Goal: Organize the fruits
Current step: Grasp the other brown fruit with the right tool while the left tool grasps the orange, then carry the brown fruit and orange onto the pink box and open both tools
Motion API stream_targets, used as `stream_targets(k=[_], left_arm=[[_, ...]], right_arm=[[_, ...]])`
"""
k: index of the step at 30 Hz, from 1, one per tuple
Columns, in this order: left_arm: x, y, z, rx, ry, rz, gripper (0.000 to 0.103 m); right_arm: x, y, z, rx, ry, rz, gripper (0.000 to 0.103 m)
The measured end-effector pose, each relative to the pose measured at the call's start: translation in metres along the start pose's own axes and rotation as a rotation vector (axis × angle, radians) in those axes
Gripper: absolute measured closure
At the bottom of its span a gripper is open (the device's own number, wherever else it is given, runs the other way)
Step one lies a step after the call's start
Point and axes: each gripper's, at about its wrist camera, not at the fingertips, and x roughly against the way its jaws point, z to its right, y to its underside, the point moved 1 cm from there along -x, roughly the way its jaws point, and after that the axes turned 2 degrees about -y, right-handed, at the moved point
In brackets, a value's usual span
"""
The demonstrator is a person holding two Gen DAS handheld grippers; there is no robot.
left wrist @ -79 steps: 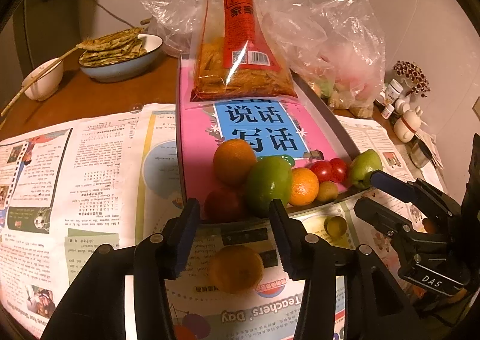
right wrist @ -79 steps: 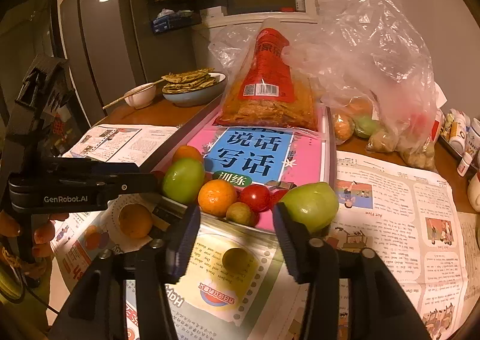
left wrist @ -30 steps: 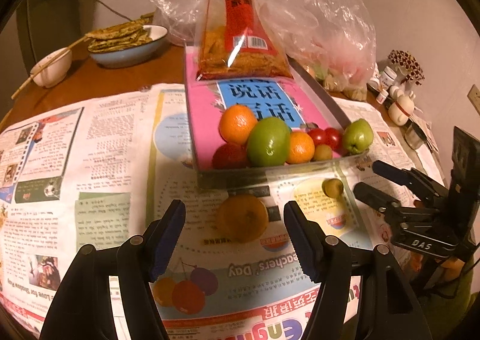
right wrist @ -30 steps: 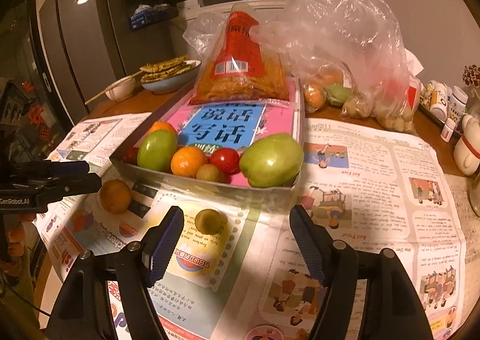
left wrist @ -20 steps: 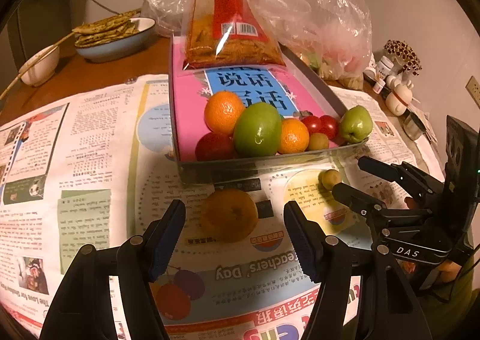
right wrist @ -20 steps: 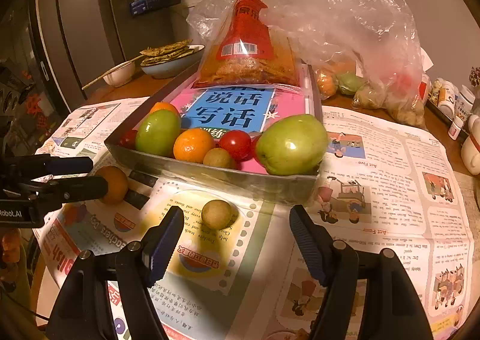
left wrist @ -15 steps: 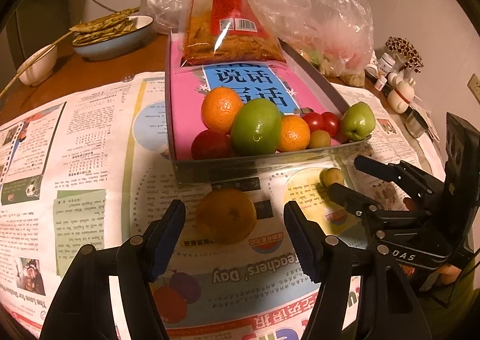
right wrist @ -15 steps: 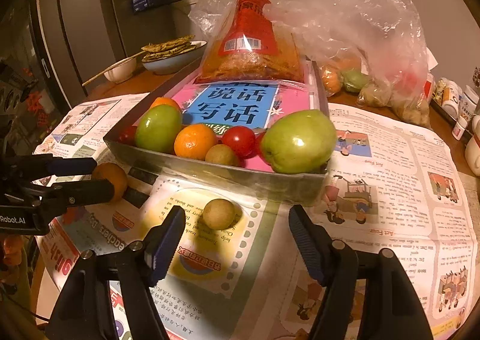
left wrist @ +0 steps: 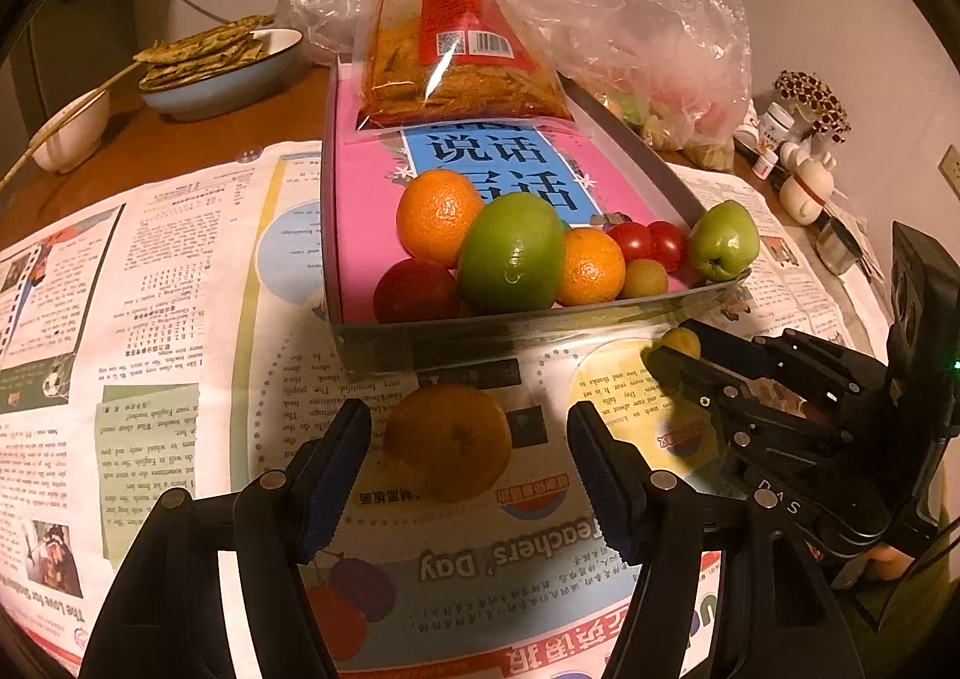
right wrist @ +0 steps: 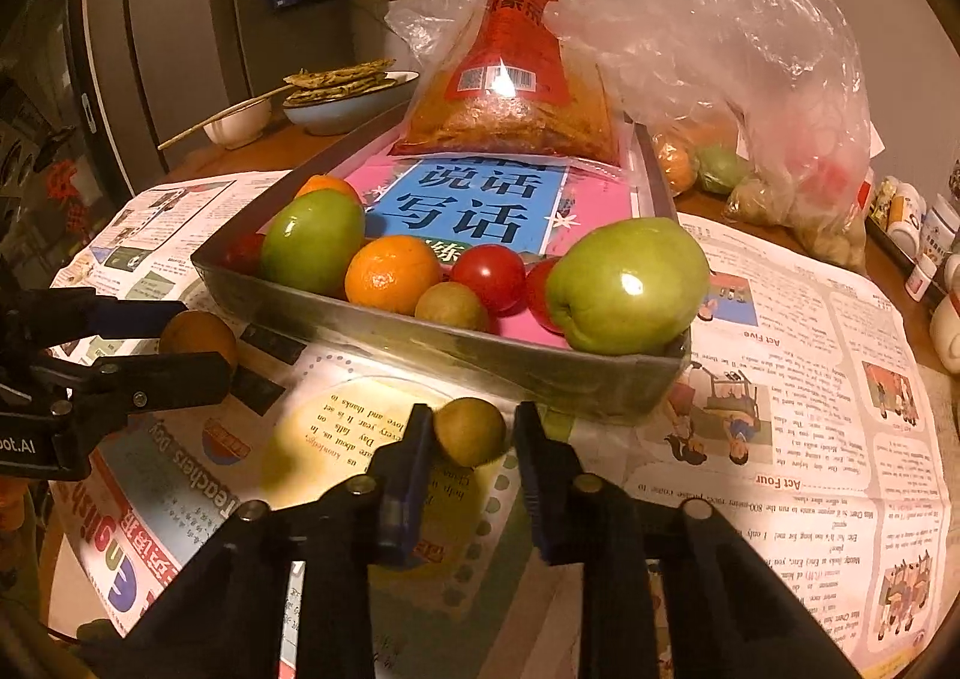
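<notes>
Since the small brownish-green fruit [right wrist: 470, 432] now sits between my right claw [right wrist: 468, 436] pads on the newspaper [right wrist: 798, 439], just in front of the metal tray [right wrist: 480, 355], the thing to get right is a gentle, centred hold: it is round and smooth, so I judge it could squirt out if I lift before both pads bear evenly. I should raise it clear of the tray's near wall before carrying it over the row of fruit inside, where the green apple [right wrist: 624, 286] and cherry tomatoes [right wrist: 489, 276] leave little room. My right claw has just been closing and is clamped on that small fruit, pads pressing both sides. My left claw [left wrist: 468, 457] stands about half apart around the orange [left wrist: 447, 442] on the newspaper, its pads beside the fruit without touching, holding nothing.
</notes>
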Motion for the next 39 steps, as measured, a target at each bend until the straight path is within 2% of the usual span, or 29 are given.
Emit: stream_targets(k=[15,20,31,39], left_arm=[[-0.007,-0.001,-0.001,0.01,-0.001,-0.004,0.045],[-0.008,-0.001,-0.003,0.009,-0.009,0.0,0.056],[-0.007,0.0,-0.002,-0.005,-0.007,-0.001,0.059],[0.012,-0.001,0.002,-0.018,0.007,0.043,0.059]], right_arm=[[0.017,0.002,0.0,-0.012,-0.042,0.023,0.079],[0.022,0.0,0.002,-0.024,-0.044,0.036,0.079],[0.025,-0.001,-0.001,-0.033,-0.056,0.042,0.079],[0.035,-0.006,0.0,-0.038,-0.058,0.068,0.079]])
